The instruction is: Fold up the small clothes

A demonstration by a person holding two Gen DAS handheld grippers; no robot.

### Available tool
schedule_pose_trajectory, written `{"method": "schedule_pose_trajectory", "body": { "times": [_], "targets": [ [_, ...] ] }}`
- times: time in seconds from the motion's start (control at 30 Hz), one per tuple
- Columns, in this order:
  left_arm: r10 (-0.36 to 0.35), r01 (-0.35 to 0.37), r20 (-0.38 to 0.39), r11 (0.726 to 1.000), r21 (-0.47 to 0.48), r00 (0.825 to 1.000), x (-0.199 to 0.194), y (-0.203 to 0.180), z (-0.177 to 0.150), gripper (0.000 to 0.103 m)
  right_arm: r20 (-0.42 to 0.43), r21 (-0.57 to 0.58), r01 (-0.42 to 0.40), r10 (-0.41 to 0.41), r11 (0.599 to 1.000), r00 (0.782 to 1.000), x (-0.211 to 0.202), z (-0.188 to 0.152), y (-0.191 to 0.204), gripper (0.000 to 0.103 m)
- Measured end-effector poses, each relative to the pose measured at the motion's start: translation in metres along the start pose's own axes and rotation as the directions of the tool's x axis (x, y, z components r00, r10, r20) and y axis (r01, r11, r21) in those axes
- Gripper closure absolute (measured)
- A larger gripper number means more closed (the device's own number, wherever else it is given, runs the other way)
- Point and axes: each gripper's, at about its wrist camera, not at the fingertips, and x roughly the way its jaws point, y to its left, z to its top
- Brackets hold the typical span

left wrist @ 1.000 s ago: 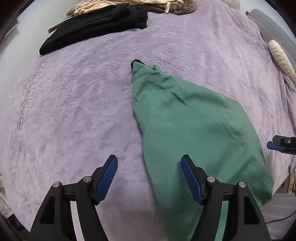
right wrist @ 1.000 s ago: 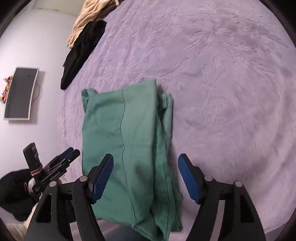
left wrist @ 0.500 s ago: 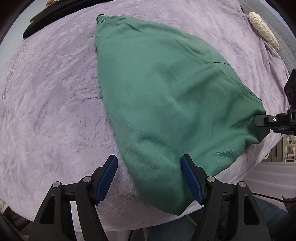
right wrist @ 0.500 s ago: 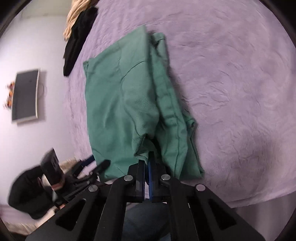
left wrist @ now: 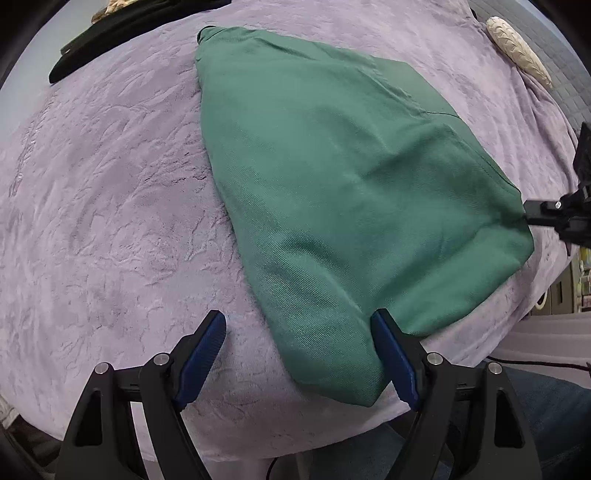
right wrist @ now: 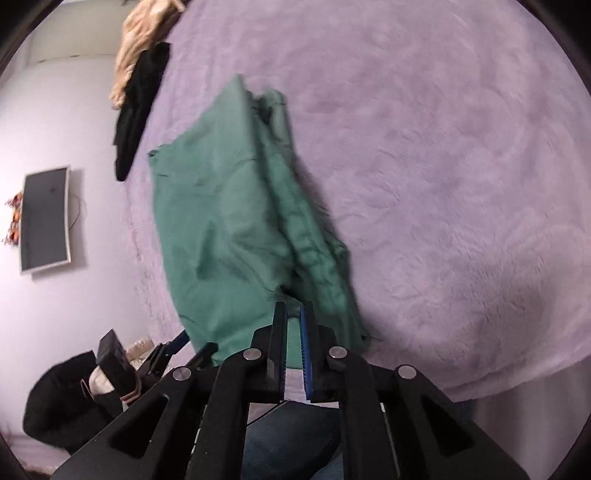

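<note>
My left gripper points steeply down over the near edge of the bed; jaws wide and opening further. The near corner of the green garment lies between the blue pads, neither pressing it. The right-hand pad sits just beside the cloth's edge, the left-hand one over bare blanket.

My right gripper is almost closed, jaws easing apart slightly, with a pinch of the green garment caught at the tips along its near hem. In the left wrist view I see those tips at the garment's right corner, fabric drawn taut toward them.

The garment is spread on the purple blanket, wide end at the near edge of the bed, narrowing toward the far side. Its right side is bunched into ridged folds in the right wrist view, which is blurred.

Farther off, near the far left corner, a black garment lies with a beige garment touching it. A cream pillow rests at the far right edge. A dark screen hangs on the wall.
</note>
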Motion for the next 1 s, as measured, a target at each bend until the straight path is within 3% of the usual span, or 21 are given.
{"method": "schedule_pose_trajectory", "body": {
  "times": [0.07,0.13,0.33,0.4,0.63,1.0],
  "targets": [
    [0.003,-0.003,0.000,1.000,-0.003,1.000,-0.001,0.001,-0.001,0.021,-0.001,-0.058,-0.033,0.033,0.998,0.999,0.000,0.004,0.020,0.093],
    [0.009,-0.009,0.001,1.000,-0.002,1.000,-0.001,0.000,0.000,0.021,-0.022,-0.086,-0.016,0.014,0.996,1.000,0.010,0.007,0.026,0.093],
    [0.001,-0.002,-0.007,0.999,-0.043,1.000,-0.002,0.000,0.000,0.021,-0.111,-0.001,0.139,-0.138,0.990,0.984,0.057,0.016,0.000,0.097],
    [0.001,-0.002,-0.011,0.998,-0.056,1.000,-0.004,0.001,0.000,0.021,-0.110,0.034,0.117,-0.112,0.993,0.988,0.053,0.013,-0.008,0.097],
    [0.002,-0.004,-0.026,0.997,-0.081,1.000,-0.007,0.003,0.001,0.021,-0.106,-0.020,0.161,-0.162,0.987,0.981,0.031,0.009,-0.004,0.097],
    [0.048,-0.051,-0.043,0.996,-0.067,0.998,-0.022,0.003,0.008,0.021,-0.069,-0.048,0.160,-0.163,0.986,0.984,0.027,0.005,0.026,0.097]
  ]
}}
